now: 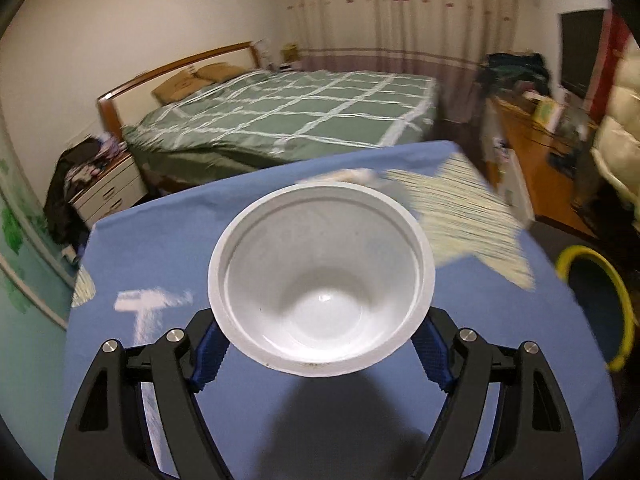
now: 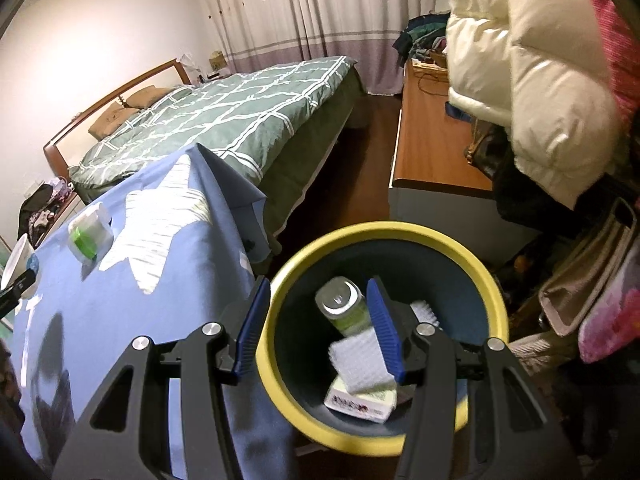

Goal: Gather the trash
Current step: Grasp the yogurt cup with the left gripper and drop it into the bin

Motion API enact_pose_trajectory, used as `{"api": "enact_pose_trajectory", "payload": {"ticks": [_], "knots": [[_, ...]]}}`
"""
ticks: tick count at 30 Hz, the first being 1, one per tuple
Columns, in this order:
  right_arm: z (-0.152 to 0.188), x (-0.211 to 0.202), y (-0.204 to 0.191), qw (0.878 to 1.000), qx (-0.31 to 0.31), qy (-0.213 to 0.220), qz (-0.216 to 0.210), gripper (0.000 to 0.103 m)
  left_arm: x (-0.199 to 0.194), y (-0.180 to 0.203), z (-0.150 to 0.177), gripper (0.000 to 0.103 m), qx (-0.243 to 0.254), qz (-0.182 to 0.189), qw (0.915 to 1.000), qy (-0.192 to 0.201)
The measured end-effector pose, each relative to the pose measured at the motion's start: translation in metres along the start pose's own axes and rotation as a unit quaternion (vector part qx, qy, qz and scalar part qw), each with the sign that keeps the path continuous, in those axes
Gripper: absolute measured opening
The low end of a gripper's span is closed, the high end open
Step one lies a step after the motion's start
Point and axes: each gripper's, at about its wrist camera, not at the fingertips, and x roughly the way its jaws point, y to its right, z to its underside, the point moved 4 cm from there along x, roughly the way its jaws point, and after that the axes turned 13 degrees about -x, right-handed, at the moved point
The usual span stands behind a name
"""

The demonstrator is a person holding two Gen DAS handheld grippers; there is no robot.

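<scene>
Between the blue pads of the left gripper [image 1: 320,354] sits a white plastic bowl [image 1: 321,280], pinched by its lower wall with its mouth tipped toward the camera and held above the blue cloth [image 1: 160,248]. That grip looks thin: the wall tapers and is slick, so a quick swing toward the bin could let the bowl slide up and out, or the rim could clip the yellow lip and bounce to the floor. The right gripper [image 2: 316,328] hangs spread and empty over the yellow-rimmed bin [image 2: 280,392], straddling its near rim, which leaves it in the bowl's likely path, so the two tools could collide. Inside the bin lie a clear bottle [image 2: 340,304], a white brush [image 2: 362,360] and a small box [image 2: 360,404]. A green-and-white container [image 2: 89,236] still waits on the cloth, near a pale star print [image 2: 160,232]. The cloth drapes loosely over the table edge beside the bin and could be snagged. Around it are a bed with a green checked cover [image 2: 224,120], long curtains [image 2: 304,8], a wooden cabinet [image 2: 428,148] and a cream padded coat [image 2: 532,80].
</scene>
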Motion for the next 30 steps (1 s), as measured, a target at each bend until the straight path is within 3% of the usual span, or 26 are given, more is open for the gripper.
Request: {"api": "enact_pose_trajectory", "payload": {"ticks": [6, 11, 16, 24, 30], "knots": [[0.025, -0.021, 0.025, 1.0, 0.009, -0.001, 0.018, 0.048, -0.047, 0.074, 0.041, 0.078, 0.039, 0.073, 0.9965, -0.008], [0.049, -0.028, 0.051, 0.999, 0.025, -0.008, 0.03, 0.048, -0.069, 0.155, 0.071, 0.078, 0.089, 0.133, 0.9869, -0.022], [0.066, -0.031, 0.073, 0.999, 0.037, -0.011, 0.038, 0.048, -0.069, 0.233, 0.096, 0.078, 0.133, 0.171, 0.9752, -0.048], [0.086, -0.032, 0.11, 0.997, 0.057, -0.018, 0.049, 0.048, -0.03, 0.31, 0.115, 0.078, 0.17, 0.184, 0.9628, -0.102], [0.097, -0.031, 0.132, 0.996, 0.069, -0.022, 0.061, 0.048, -0.002, 0.354, 0.124, 0.078, 0.189, 0.176, 0.9586, -0.12]]}}
